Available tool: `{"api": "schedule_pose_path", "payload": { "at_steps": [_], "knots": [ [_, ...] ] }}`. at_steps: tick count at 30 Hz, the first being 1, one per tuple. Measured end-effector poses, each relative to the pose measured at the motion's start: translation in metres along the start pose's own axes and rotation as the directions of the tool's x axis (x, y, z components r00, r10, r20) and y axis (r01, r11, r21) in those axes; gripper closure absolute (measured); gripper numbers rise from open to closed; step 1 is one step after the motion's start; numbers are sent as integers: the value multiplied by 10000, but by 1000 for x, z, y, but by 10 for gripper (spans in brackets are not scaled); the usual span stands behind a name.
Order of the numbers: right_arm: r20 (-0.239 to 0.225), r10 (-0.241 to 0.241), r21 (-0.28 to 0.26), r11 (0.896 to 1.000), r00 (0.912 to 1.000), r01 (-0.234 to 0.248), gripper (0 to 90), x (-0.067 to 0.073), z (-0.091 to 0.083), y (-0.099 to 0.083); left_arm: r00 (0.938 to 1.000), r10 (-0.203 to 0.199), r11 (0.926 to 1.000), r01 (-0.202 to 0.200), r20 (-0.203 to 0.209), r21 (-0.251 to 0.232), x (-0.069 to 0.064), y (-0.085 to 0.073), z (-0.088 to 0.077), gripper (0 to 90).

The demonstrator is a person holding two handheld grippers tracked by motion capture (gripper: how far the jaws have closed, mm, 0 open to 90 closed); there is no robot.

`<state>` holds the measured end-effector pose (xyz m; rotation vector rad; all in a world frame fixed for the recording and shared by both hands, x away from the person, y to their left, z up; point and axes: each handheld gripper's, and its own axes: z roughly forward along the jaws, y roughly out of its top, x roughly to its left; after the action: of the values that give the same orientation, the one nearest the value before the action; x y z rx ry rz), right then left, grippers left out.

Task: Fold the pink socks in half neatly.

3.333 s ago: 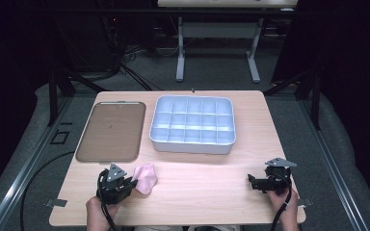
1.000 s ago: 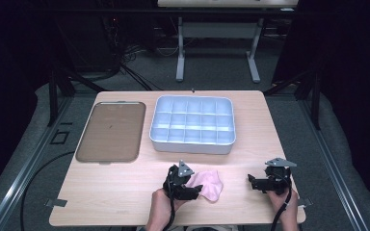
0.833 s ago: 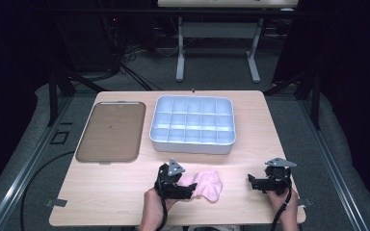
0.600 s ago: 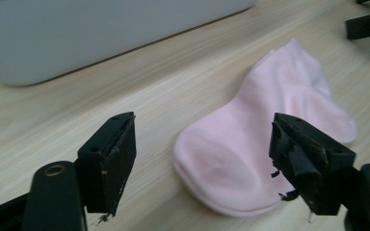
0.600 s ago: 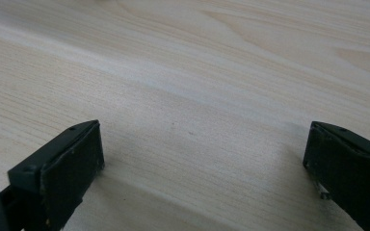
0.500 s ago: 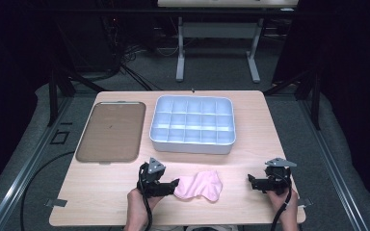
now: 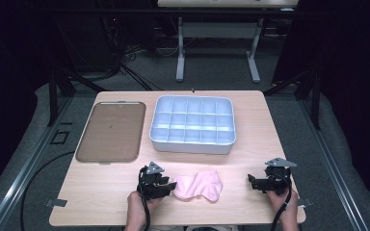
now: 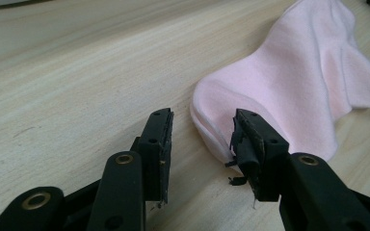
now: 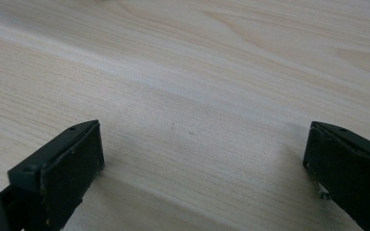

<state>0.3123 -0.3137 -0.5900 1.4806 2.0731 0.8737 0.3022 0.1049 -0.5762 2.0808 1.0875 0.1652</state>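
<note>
Slippage is my worry: my left gripper (image 8: 200, 139), jaws narrowed and just closing on the toe of the soft pink sock (image 7: 200, 186) lying below the white compartment tray (image 7: 192, 126), may pinch one layer; right gripper (image 7: 256, 182) gapes empty.

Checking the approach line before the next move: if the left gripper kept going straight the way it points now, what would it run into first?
Most likely the pink sock. The left gripper points along the table at the sock's near rounded end, which sits just ahead of its open jaws, slightly toward the right jaw. The exact gap is hard to judge.
</note>
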Motion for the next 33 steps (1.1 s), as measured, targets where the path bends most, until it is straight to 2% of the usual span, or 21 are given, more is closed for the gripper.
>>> {"api": "schedule_pose_path", "payload": {
  "at_steps": [4,8,10,12,15,16,18,22,33],
  "knots": [
    [-1,6,26,10000,10000,-6,0,0,0,0,9998,157,9998,-158,-117,-73,-3,-2,2,626],
    [7,-3,-2,10000,10000,3,0,0,0,0,9970,698,9975,-703,-336,-117,-4,-5,1,694],
    [14,-46,36,10000,10000,46,0,0,0,0,9958,808,9962,-821,-434,-292,-5,-8,1,739],
    [16,-11,-4,10000,10000,11,0,0,0,0,9943,986,9940,-1004,-403,-444,-5,-11,0,769],
    [5,12,7,10000,10000,-12,0,0,0,0,9901,1360,9868,-1384,-347,-835,-5,-17,0,801],
    [5,10,7,10000,10000,-10,0,0,0,0,9911,1297,9863,-1321,-302,-984,-4,-19,0,804],
    [3,-28,42,10000,10000,28,0,0,0,0,9873,1534,9828,-1569,-419,-976,-6,-19,0,812],
    [40,-34,20,10000,10000,34,0,0,0,0,9860,1598,9811,-1640,-479,-1030,-7,-20,0,818],
    [123,74,16,10000,9999,-74,0,0,0,0,9896,1370,9842,-1410,-430,-1072,-5,-20,0,826]
  ]
}}
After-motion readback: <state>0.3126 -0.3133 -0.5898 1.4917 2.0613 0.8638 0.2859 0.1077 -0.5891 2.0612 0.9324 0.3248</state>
